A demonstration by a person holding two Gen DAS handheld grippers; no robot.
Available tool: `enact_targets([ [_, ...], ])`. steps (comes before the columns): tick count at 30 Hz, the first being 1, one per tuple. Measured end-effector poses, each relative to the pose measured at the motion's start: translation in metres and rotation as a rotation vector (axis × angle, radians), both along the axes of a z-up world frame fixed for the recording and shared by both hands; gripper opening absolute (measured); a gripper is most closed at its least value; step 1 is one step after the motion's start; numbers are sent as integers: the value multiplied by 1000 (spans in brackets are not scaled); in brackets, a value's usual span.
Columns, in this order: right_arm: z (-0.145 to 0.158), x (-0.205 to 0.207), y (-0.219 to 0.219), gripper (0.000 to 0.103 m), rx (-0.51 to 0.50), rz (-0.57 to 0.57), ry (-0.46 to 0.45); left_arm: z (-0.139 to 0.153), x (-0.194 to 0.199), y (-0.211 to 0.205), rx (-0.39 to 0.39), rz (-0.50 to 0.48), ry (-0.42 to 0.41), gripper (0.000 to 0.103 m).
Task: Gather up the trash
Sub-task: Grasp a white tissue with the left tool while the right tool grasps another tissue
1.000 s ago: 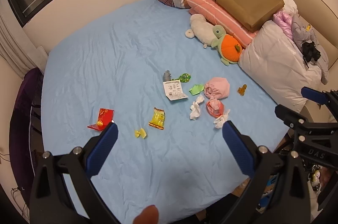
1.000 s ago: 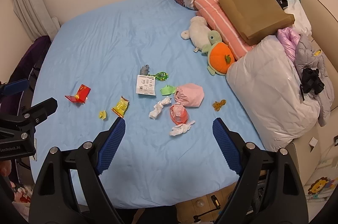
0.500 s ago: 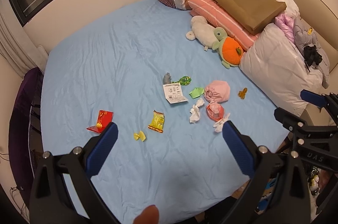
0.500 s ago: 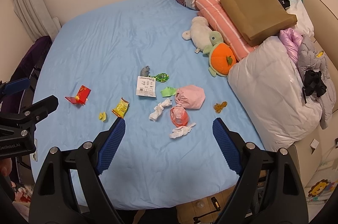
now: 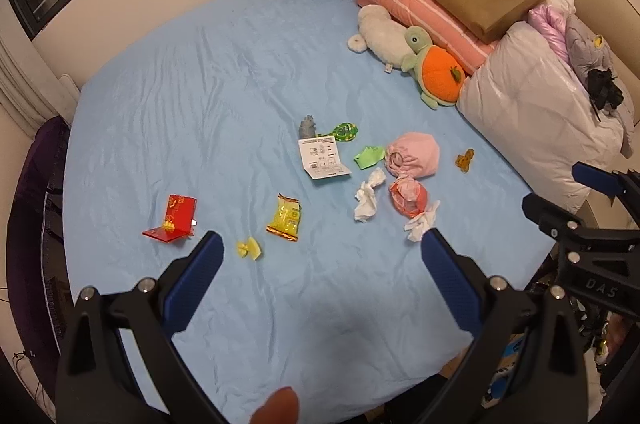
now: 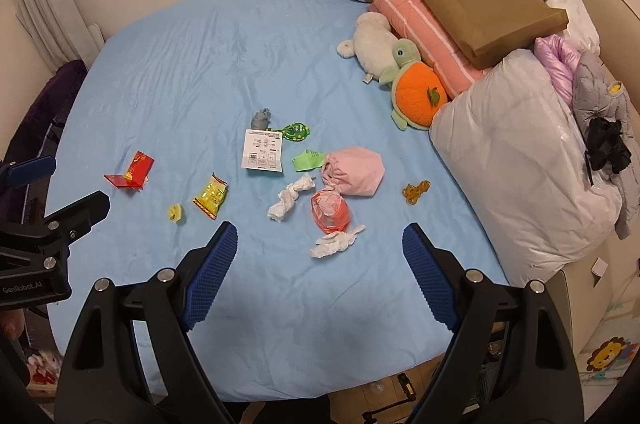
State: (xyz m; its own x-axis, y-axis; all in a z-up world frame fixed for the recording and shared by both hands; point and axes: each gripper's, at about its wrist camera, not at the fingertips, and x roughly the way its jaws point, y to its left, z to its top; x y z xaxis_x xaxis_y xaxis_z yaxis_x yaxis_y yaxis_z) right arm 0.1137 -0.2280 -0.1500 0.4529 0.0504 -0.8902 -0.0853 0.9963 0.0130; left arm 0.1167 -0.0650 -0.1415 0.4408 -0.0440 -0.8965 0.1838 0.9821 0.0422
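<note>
Soft cloth, crumpled paper and shiny wrappers on a bed

The bed sheet [image 5: 200, 96] is smooth matt blue cloth, lightly creased. The yellow wrapper [image 5: 285, 217] and red packet [image 5: 176, 218] look glossy; the tissue wads [image 5: 368, 200] are crumpled white paper, the leaflet [image 5: 322, 158] flat matt paper. The turtle toy [image 5: 434, 72] is plush. Each claw has ribbed blue pads [image 6: 212, 276] on matt black plastic.
</note>
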Motion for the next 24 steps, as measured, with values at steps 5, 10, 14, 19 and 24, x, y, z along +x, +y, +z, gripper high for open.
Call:
enact_targets([
  [5,-74,23,-9,82,3,-13,38,-66,23,-18,13,-27,10,99],
  [10,-152,43,-19,82,8,-38,73,-140,47,-36,39,-44,14,99],
  [14,-212,52,-25,82,4,-59,108,-199,61,-45,62,-64,41,99],
  [19,-270,59,-30,82,-12,-81,139,-259,79,-52,55,-98,58,99],
  [24,-314,70,-32,82,-14,-107,160,-304,99,-65,67,-166,19,99],
])
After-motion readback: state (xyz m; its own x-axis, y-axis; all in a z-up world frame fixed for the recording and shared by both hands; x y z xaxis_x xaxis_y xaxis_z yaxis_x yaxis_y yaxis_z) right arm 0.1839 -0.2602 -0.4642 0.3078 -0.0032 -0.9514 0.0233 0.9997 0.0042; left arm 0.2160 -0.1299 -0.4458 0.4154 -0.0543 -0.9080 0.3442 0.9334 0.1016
